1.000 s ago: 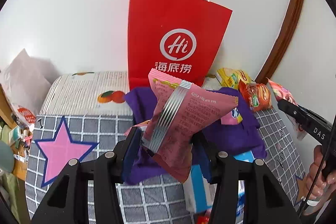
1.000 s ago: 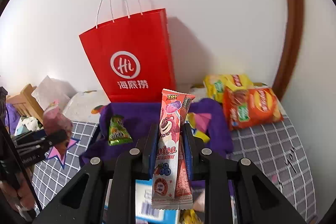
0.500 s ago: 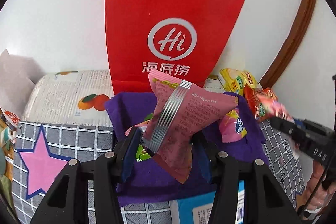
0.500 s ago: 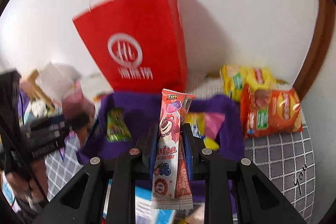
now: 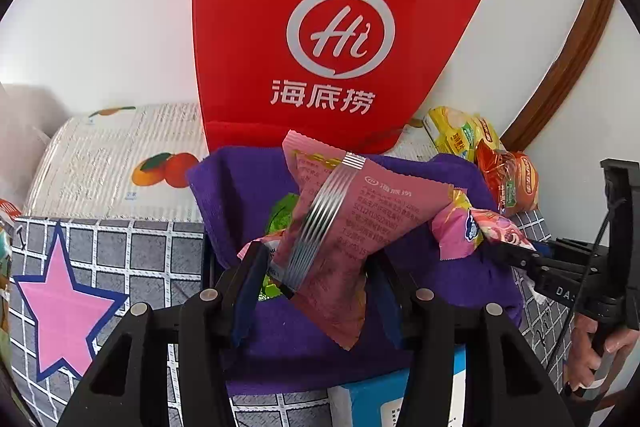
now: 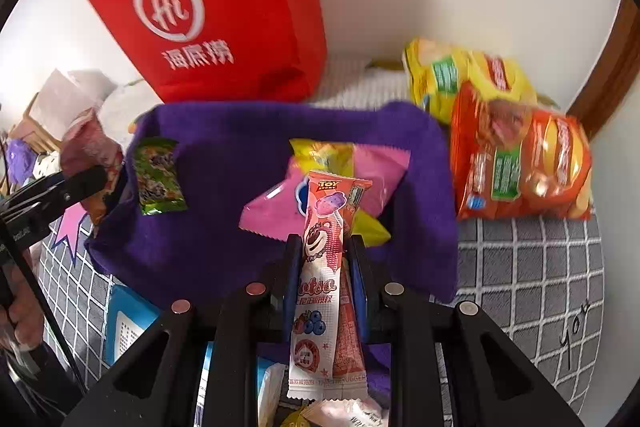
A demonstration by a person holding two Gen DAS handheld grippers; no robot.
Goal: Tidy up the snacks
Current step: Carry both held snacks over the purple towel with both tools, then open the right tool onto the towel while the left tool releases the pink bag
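My left gripper (image 5: 320,267) is shut on a pink snack packet (image 5: 344,223) with a silver seam, held over the purple cloth-lined box (image 5: 232,187). My right gripper (image 6: 324,247) is shut on a long pink stick packet (image 6: 324,239) with a bear print, over the same purple box (image 6: 224,227). In the box lie a green packet (image 6: 158,177) and a pink and yellow packet (image 6: 340,167). The left gripper (image 6: 80,183) shows at the box's left edge in the right wrist view. The right gripper (image 5: 516,259) shows at the box's right side in the left wrist view.
A red paper bag (image 5: 340,27) stands against the wall behind the box. Yellow chips (image 6: 460,79) and orange chips (image 6: 520,163) lie to the right on the grey checked cover. A blue carton (image 6: 128,323) sits under the box's near edge. A brown door frame (image 5: 560,67) rises at the right.
Both grippers have come down and forward toward the purple box, each still gripping its packet. The right gripper has tipped further down and now hangs over the box's inside.
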